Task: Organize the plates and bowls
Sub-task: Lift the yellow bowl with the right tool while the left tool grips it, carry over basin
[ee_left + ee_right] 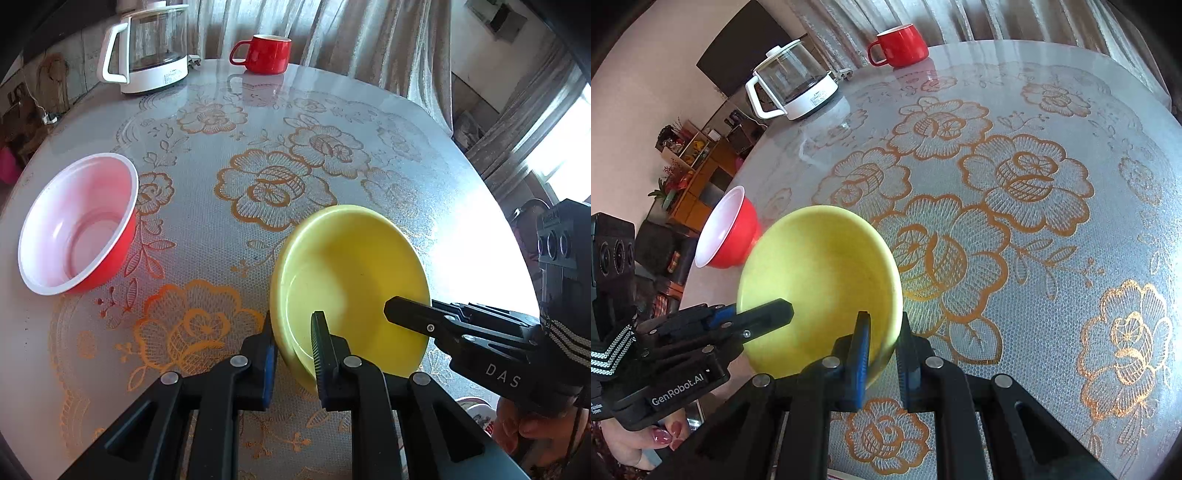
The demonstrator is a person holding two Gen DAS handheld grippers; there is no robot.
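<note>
I am holding the yellow bowl [351,280] with both tools at once, and I am reporting the grip as follows. The left gripper [293,350] is clamped across the bowl's near wall, one finger outside and one inside the rim. The right gripper [882,350] is clamped the same way on the rim at another point, so the bowl is pinched at two places. Seen from the right wrist, the bowl is sitting tilted, its mouth turned toward the cameras; whether its foot is touching the table [369,110] I cannot tell from either view.

The red bowl [77,225], white inside, is standing alone on the table well apart to the left, tipped slightly. I am judging it the likely partner for nesting, though the task names no order.

The step in hand, as I am reading it, is carrying the yellow bowl toward the red one. To do it well I am advising:
- keeping both wrists moving together, since any twist between two rim grips is likely to lever the glazed wall out of the pads;
- levelling the bowl before lowering it;
- releasing one grip only once the bowl is seated.

The red mug [264,55] and glass kettle [147,48] at the far edge are lying outside the path.
</note>
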